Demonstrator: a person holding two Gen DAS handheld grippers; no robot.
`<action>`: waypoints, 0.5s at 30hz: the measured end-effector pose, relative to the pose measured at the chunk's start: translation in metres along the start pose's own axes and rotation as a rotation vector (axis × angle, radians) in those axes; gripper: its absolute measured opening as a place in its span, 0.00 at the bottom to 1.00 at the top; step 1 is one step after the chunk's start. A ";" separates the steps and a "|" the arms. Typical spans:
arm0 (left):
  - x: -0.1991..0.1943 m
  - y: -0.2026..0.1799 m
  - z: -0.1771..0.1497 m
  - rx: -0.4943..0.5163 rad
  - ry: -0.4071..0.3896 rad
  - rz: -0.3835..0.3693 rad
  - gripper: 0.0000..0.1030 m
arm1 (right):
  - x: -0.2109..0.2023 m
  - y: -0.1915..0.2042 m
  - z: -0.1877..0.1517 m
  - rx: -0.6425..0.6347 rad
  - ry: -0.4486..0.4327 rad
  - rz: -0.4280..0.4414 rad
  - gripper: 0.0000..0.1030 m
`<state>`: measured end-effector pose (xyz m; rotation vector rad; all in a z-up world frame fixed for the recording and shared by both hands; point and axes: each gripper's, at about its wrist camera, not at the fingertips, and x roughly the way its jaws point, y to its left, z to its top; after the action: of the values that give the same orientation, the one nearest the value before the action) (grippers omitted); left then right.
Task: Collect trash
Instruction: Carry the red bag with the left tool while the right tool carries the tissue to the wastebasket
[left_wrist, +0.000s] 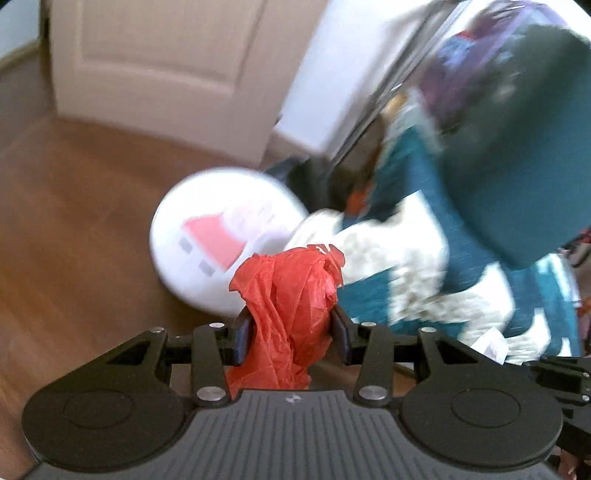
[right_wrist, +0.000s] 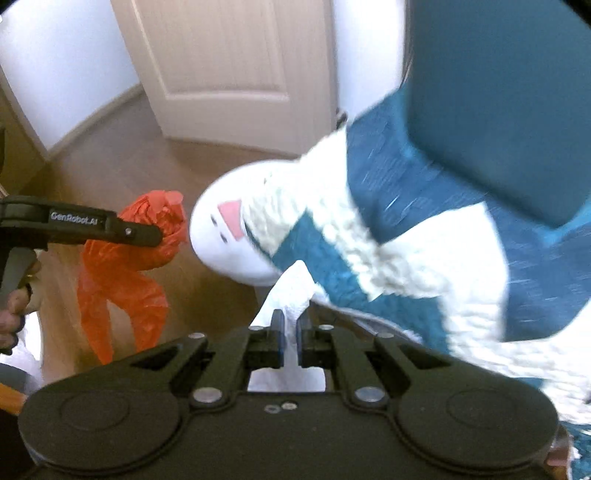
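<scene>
Above the wood floor (left_wrist: 74, 221), the left gripper (left_wrist: 291, 332) is clamping an orange bag (left_wrist: 291, 295) and the right gripper (right_wrist: 290, 332) is pinching white tissue (right_wrist: 284, 302), probably for binning.

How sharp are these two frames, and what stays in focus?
Left wrist view: background smeared by motion blur, but the left tool and its red plastic bag are crisp. Right wrist view: the blue-and-white blanket streaks; the right tool pinching white tissue is sharp.
</scene>
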<state>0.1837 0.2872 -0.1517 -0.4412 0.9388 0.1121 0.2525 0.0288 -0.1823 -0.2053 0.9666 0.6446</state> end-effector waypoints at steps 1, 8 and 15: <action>-0.008 -0.010 0.005 0.017 -0.017 -0.002 0.41 | -0.017 -0.002 0.005 -0.002 -0.015 0.003 0.06; -0.082 -0.092 0.021 0.135 -0.130 -0.048 0.41 | -0.115 -0.007 0.013 -0.020 -0.151 -0.026 0.06; -0.138 -0.158 0.030 0.200 -0.228 -0.083 0.41 | -0.189 -0.022 0.024 -0.021 -0.286 -0.069 0.06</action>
<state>0.1691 0.1700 0.0245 -0.2744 0.6987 -0.0074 0.2070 -0.0574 -0.0168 -0.1597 0.6755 0.6023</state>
